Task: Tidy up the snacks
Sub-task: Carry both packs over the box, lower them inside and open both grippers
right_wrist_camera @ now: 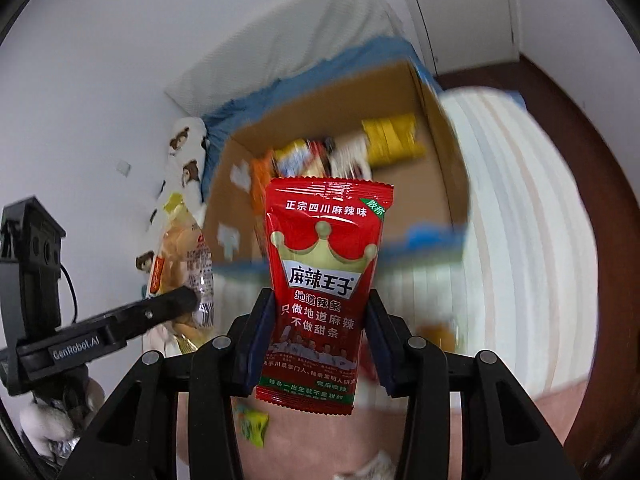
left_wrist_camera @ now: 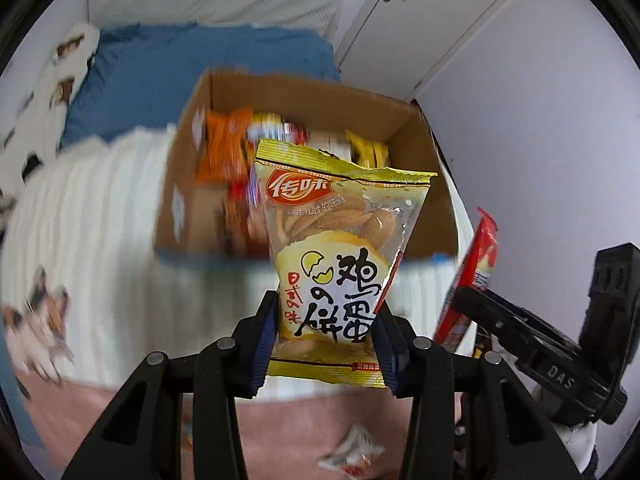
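Left wrist view: yellow egg-biscuit packet (left_wrist_camera: pixel 336 248) pinched upright at frame centre by left gripper (left_wrist_camera: pixel 326 340); open cardboard box (left_wrist_camera: pixel 192 184) of snacks seen behind, blurred.

Right wrist view: red spicy-strip packet (right_wrist_camera: pixel 324 292) clamped centrally by right gripper (right_wrist_camera: pixel 320 340); box (right_wrist_camera: pixel 440 152) shown upper centre.
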Tool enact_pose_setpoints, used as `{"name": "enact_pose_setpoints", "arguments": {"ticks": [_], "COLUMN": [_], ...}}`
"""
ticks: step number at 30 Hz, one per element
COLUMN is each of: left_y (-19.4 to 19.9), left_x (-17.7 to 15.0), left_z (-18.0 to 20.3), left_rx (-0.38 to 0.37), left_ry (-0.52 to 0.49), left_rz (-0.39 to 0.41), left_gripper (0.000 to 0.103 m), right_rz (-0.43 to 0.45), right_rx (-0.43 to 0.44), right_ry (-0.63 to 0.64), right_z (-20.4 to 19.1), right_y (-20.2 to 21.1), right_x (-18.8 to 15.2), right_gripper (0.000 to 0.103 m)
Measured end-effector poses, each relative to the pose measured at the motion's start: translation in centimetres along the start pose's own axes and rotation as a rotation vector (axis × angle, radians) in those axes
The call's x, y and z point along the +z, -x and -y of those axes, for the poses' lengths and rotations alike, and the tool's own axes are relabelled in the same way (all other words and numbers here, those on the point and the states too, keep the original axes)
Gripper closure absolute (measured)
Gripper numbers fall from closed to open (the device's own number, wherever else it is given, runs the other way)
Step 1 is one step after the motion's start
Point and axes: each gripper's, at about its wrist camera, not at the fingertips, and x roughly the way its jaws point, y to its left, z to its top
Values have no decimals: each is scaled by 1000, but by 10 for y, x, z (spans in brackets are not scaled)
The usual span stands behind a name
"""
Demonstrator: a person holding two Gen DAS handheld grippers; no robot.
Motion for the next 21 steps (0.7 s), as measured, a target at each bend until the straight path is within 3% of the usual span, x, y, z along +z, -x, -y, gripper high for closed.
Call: {"name": "enact_pose_setpoints", "arguments": {"ticks": [5,11,14,21], "left_y": [-6,-68,-100,-131], "left_x": [56,92,95,89], "left_z": [-7,-34,-48,-64], "left_rx": [64,142,185,226], "left_ry": [-7,29,42,72], "left_rz": [-18,-186,-255,-320], "left_gripper": [62,62,62,61], "right_rz": [19,-63,-105,-250], "right_rx": [-25,-64,-109,-206], "right_ry": [23,-1,-4,43], "right_z": [-10,-1,9,29], "right_y": [-8,-58,-84,-142], "right_x": [59,104,115,105], "right_gripper": [56,56,56,56]}}
